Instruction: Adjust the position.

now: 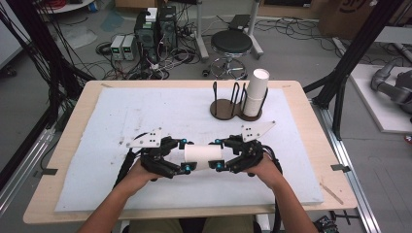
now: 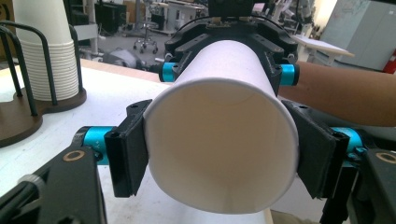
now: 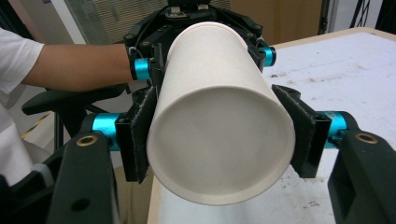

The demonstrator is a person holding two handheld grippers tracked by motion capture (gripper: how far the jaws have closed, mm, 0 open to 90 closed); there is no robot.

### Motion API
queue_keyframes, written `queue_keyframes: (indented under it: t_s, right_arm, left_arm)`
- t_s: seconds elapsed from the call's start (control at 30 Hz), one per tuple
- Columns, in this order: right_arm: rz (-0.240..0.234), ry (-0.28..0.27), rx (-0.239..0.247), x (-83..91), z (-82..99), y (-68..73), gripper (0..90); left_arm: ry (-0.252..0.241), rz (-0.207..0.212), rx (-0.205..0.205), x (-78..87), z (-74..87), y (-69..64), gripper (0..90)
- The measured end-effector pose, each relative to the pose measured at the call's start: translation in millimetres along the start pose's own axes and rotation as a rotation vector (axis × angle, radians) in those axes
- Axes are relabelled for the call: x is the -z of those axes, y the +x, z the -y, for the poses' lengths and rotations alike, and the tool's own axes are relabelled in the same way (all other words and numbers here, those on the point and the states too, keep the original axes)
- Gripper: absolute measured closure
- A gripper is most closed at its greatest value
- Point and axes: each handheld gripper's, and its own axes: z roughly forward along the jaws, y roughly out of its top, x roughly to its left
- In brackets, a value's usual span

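cups (image 1: pixel 203 154) sit between my two grippers, held level above the mat (image 1: pixel 111 145) near my edge of the table (image 1: pixel 306 126). my left gripper (image 1: pixel 184 155) clamps the open-mouth end; in the left gripper view its pads (image 2: pixel 128 154) press both sides of the rim. my right gripper (image 1: pixel 217 154) clamps the closed-bottom end, and in the right gripper view its pads (image 3: pixel 137 140) squeeze that end flat on. i read this as a short nested stack, or perhaps a single cup, i cannot tell which from here, and i judge i am about to pull it apart or carry it to the holder (image 1: pixel 228 108). at the far side of the mat the holder has a tall stack (image 1: pixel 256 92) in its right slot, while its left slot stands bare. so the pick-up is done and both grips look firm. what is left, as i see it, is the separating pull and then setting a cup down in the holder. nothing has reached the left slot yet.
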Motion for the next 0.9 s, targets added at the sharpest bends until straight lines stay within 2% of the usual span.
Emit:
queue_keyframes:
  t_s: [0.13,0.27,0.3,0.37,0.6,0.7,0.77,0.9]
  right_arm:
    - [0.013,0.011,-0.004,-1.0,-2.5,1.7,33.0]
    - [0.042,0.011,-0.006,1.1,-5.2,3.5,23.7]
    - [0.057,0.009,-0.011,2.1,-6.0,4.0,20.7]
    - [0.072,0.019,-0.013,4.8,-8.1,5.7,20.7]
    - [0.142,0.103,0.058,6.6,-17.8,11.1,20.7]
    - [0.180,0.175,0.104,3.0,-23.5,14.6,20.7]
    - [0.192,0.205,0.140,0.1,-27.0,15.5,20.7]
    - [0.191,0.236,0.171,-4.0,-32.6,16.0,20.7]
  left_arm:
    - [0.013,-0.006,0.013,0.9,-3.1,-0.2,28.6]
    - [0.037,-0.016,0.012,3.6,-4.9,0.2,28.6]
    - [0.051,-0.022,0.007,4.7,-6.2,0.4,28.6]
    - [0.083,-0.030,-0.001,6.3,-9.6,0.5,28.6]
    - [0.221,-0.061,-0.027,8.2,-26.8,2.0,28.5]
    - [0.289,-0.069,-0.047,7.2,-34.9,1.9,28.4]
    - [0.321,-0.071,-0.056,5.4,-39.5,1.1,28.4]
    - [0.393,-0.065,-0.083,1.7,-47.9,0.4,28.3]
